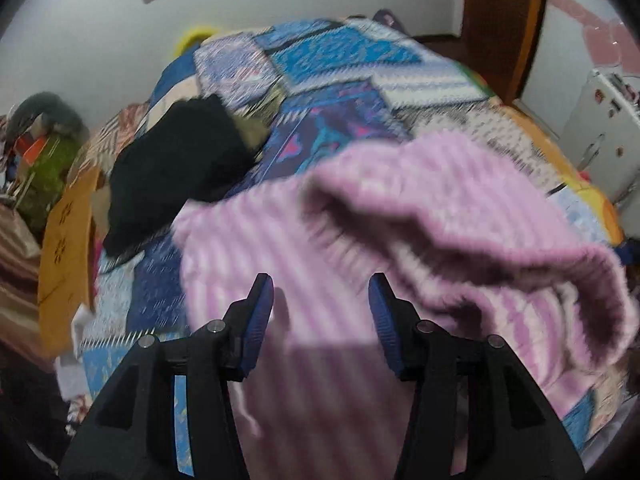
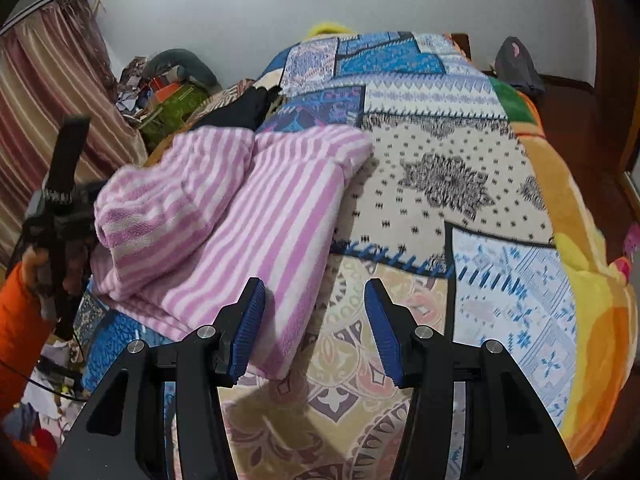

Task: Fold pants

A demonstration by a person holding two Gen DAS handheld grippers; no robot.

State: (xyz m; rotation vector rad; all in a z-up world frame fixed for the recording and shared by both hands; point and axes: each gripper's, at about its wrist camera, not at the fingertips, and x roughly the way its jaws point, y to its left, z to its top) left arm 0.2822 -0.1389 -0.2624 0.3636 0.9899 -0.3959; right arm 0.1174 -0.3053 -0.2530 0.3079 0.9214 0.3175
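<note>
I see the pink striped pants [image 2: 240,216] lying in a bunched heap on the patchwork quilt [image 2: 460,184] of the bed, filling the left middle of the right wrist frame and the centre of the blurred left wrist frame. My left tongs [image 1: 321,312] are spread wide over the striped cloth, grasping nothing. My right tongs [image 2: 314,320] are spread too, their left pad just above the pants' near edge. A black garment [image 1: 176,176] lies at centre left.
</note>
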